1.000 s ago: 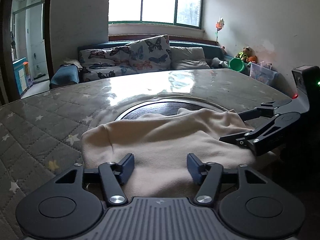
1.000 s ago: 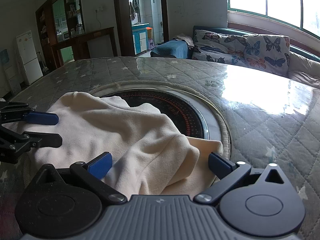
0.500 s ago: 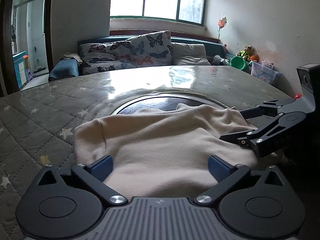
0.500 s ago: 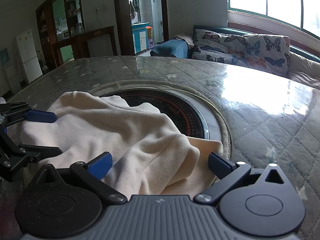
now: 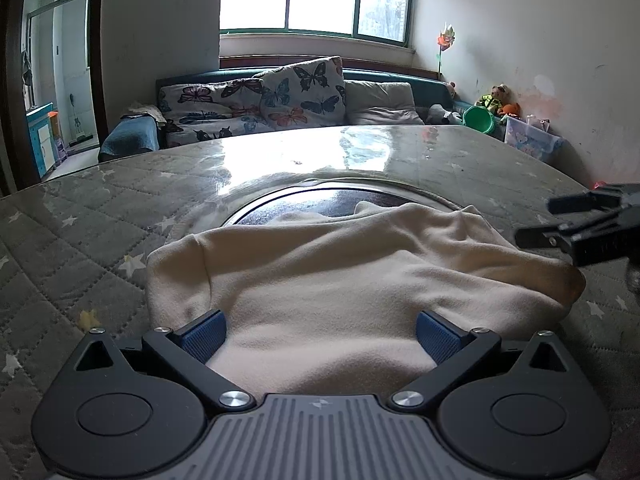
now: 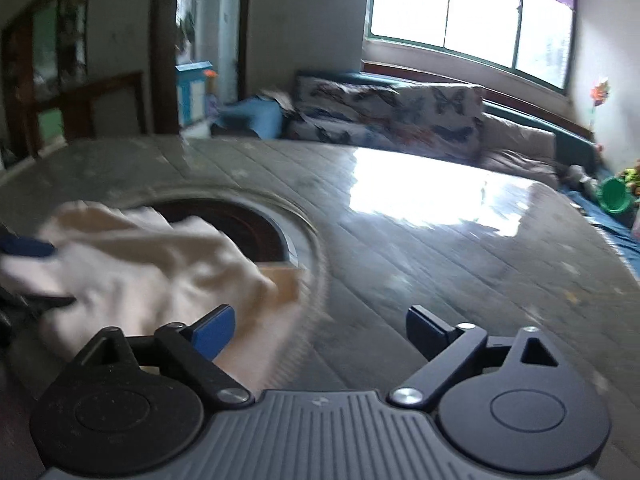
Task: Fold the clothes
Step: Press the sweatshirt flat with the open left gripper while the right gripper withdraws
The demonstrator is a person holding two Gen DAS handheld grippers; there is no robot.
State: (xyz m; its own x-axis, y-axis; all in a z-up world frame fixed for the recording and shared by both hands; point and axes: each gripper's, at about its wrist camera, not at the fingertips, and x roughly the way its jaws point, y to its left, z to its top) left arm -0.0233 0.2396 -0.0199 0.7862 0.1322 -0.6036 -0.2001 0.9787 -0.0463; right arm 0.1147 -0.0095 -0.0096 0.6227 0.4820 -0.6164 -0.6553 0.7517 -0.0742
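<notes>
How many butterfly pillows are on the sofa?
2 that I can tell: one flat butterfly cushion lying along the sofa's left side, one upright butterfly pillow beside it. More may be hidden.

Bare table (image 6: pixel 460 264) right of the cream garment (image 5: pixel 360 280) lies unobstructed.
</notes>
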